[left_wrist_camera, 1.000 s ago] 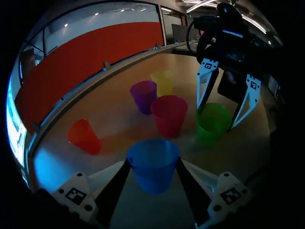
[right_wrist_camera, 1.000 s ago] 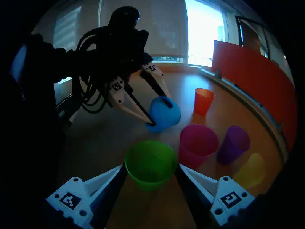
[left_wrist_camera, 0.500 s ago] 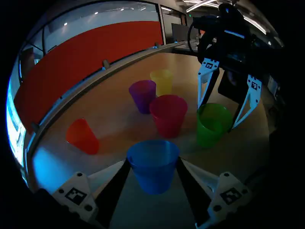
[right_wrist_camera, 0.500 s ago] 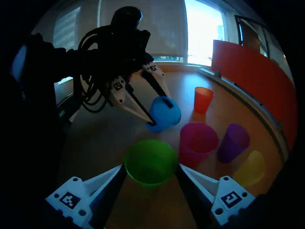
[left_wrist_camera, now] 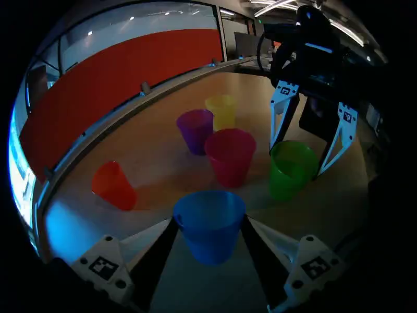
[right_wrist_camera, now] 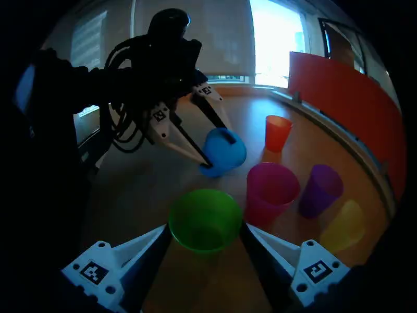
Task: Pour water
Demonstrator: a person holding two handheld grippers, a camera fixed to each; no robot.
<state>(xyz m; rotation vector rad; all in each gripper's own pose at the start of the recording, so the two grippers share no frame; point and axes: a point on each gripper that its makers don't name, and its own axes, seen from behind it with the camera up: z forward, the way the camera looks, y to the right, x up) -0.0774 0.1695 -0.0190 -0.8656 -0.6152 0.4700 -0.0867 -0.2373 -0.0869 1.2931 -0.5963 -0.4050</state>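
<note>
Left hand-held gripper [left_wrist_camera: 209,221] grips a blue cup [left_wrist_camera: 209,240], right hand-held gripper [right_wrist_camera: 206,229] a green cup [right_wrist_camera: 204,214]; best tilt slowly, rim over rim.

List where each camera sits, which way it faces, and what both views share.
Left gripper view: rides the left gripper, looking across the table toward the red wall panel; own fingers grip the blue cup; right gripper opposite, holding the green cup.
Right gripper view: rides the right gripper, facing the window; own fingers grip the green cup; left gripper and the person's dark arm opposite.
Shared: both grippers, both held cups, pink cup, purple cup, yellow cup, orange cup.
</note>
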